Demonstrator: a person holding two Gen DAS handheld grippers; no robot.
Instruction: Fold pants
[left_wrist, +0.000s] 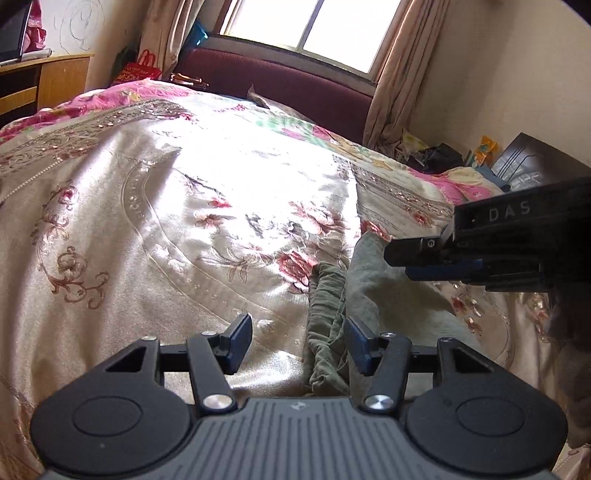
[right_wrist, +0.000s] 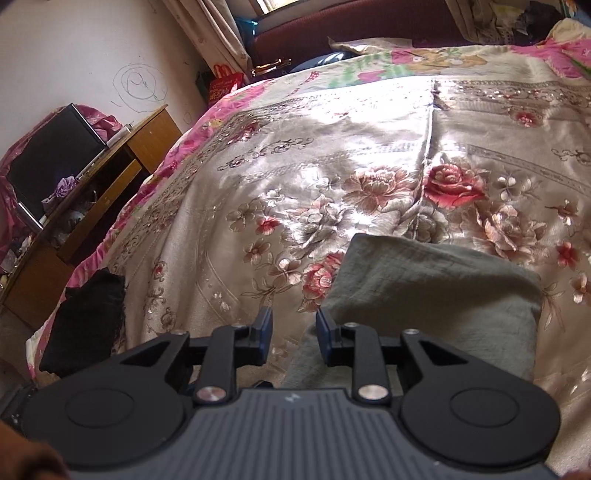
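Left wrist: left gripper (left_wrist: 299, 345) tilted down over bed (left_wrist: 147, 229), fingers apart, empty; pants (left_wrist: 364, 291) bunched just right of its centre; right gripper (left_wrist: 400, 260) above them, level. Right wrist: right gripper (right_wrist: 294, 338) angled down, released; pants (right_wrist: 424, 291) folded on bed (right_wrist: 258, 177).

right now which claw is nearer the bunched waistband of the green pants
Left. The left claw has the bunched waistband right by its fingertips, untouched; the right claw hovers farther up the pants.
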